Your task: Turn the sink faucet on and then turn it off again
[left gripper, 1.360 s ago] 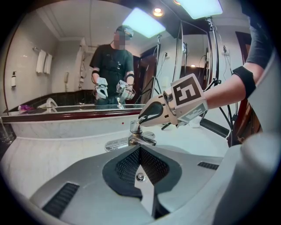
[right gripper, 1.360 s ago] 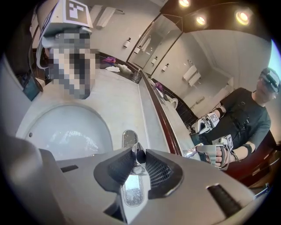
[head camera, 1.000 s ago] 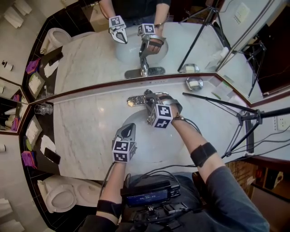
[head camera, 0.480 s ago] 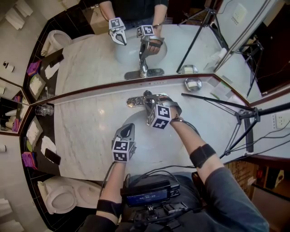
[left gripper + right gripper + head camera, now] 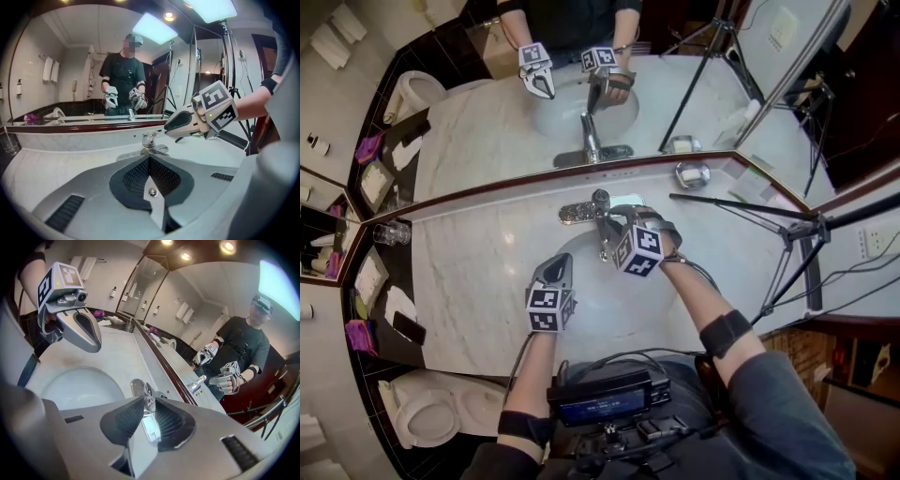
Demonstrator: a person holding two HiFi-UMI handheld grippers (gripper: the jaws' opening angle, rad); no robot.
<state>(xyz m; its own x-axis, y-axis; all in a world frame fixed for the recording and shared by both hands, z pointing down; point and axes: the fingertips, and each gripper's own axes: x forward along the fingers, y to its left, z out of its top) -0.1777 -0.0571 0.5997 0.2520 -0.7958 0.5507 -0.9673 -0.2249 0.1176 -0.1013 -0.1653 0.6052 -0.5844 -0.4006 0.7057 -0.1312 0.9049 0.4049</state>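
Observation:
The chrome faucet [image 5: 598, 208] stands at the back of the white sink [image 5: 605, 292], with its lever handle [image 5: 151, 137] on top. My right gripper [image 5: 614, 225] hovers just over the spout. In the right gripper view its jaws [image 5: 149, 406] stand partly apart, having just opened a little. The handle [image 5: 148, 401] shows in the gap beyond the tips, and the pads do not press on it. My left gripper [image 5: 560, 267] is shut and empty, held over the sink's near left rim and pointing at the faucet [image 5: 150, 145]. No running water can be seen.
A wall mirror [image 5: 581, 94] behind the marble counter [image 5: 478, 272] repeats the scene. A soap dish [image 5: 694, 174] sits back right and a glass [image 5: 389, 232] far left. A tripod [image 5: 797, 239] stands at the right and a toilet [image 5: 422, 412] at lower left.
My right gripper has drawn back a little from the faucet, toward the person, and rolled slightly, so more of the faucet's top shows. The left gripper has kept still.

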